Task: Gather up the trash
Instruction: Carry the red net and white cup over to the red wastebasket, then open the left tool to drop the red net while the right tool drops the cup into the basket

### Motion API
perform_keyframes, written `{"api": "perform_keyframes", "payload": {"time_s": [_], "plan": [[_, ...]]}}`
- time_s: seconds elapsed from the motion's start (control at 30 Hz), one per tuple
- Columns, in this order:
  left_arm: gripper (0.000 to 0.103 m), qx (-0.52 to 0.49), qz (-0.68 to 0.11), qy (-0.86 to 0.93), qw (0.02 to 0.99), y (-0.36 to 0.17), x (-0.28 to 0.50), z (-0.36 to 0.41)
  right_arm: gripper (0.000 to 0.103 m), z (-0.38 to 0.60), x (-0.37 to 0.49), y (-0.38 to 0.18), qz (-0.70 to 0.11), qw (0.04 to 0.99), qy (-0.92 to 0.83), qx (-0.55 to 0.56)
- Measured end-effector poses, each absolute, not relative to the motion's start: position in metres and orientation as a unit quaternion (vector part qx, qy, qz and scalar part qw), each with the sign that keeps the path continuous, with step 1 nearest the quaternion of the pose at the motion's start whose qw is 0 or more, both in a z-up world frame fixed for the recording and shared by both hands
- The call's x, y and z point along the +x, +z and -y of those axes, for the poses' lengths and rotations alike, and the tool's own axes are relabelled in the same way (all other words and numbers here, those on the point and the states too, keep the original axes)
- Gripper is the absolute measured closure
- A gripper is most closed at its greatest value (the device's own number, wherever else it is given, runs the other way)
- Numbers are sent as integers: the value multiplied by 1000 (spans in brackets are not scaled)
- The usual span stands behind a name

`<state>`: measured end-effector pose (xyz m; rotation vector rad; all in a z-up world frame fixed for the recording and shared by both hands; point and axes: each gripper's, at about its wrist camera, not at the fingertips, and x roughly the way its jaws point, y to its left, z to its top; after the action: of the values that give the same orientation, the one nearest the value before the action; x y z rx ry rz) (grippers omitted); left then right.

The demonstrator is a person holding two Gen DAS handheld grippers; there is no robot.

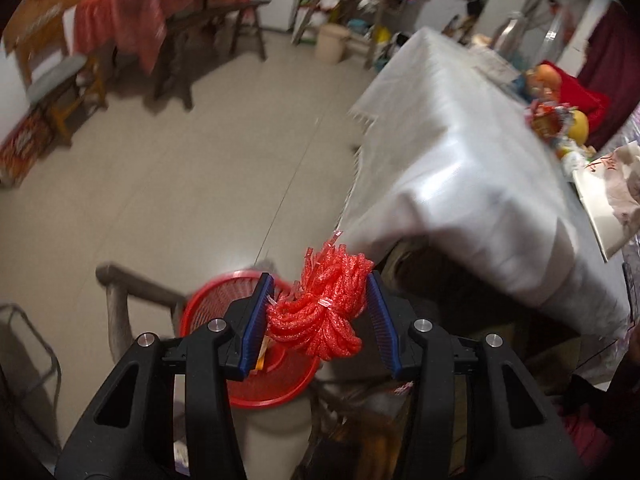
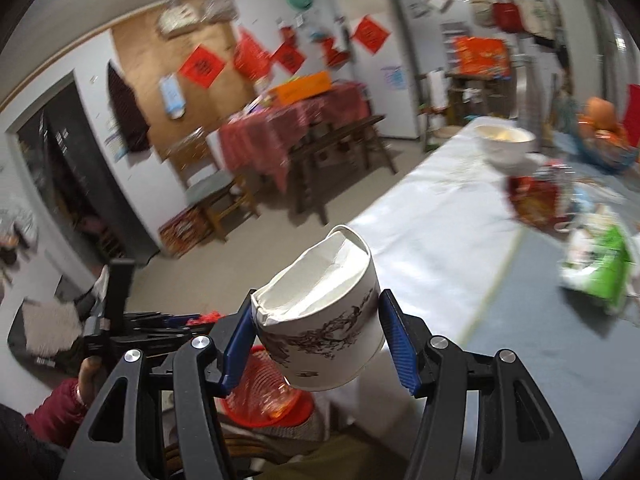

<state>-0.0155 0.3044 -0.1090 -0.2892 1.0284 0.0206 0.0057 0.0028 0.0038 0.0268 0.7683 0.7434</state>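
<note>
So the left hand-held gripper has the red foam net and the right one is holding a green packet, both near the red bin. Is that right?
Not quite. The right hand-held gripper holds a crushed white paper cup, as the right wrist view shows; the green packet lies on the table. The left hand-held gripper does hold the red foam net, near the red bin.

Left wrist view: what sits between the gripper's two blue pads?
A bundle of red foam netting, squeezed between the left gripper pads, above the red basket.

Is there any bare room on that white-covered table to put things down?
Yes: the white tablecloth lies bare from its near corner back toward the white bowl. The right side is crowded with a green packet and red wrappers.
</note>
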Motion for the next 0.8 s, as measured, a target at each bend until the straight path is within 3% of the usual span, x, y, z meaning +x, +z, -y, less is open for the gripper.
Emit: {"api": "perform_keyframes", "payload": {"time_s": [0.13,0.57,0.7,0.8], "plan": [[19,-161,-492,26,855,-119,-27,-329,44,-52,-6,-9,-390,838,382,-19],[10,-212,-446,96,864,-98,-44,-392,42,-176,-20,-60,-461,757,456,-79],[10,-214,-435,117,867,-90,-50,-404,30,-201,-22,-62,-463,749,467,-81],[9,-209,-430,119,870,-86,-52,-405,28,-191,-25,-54,-442,765,460,-89]]}}
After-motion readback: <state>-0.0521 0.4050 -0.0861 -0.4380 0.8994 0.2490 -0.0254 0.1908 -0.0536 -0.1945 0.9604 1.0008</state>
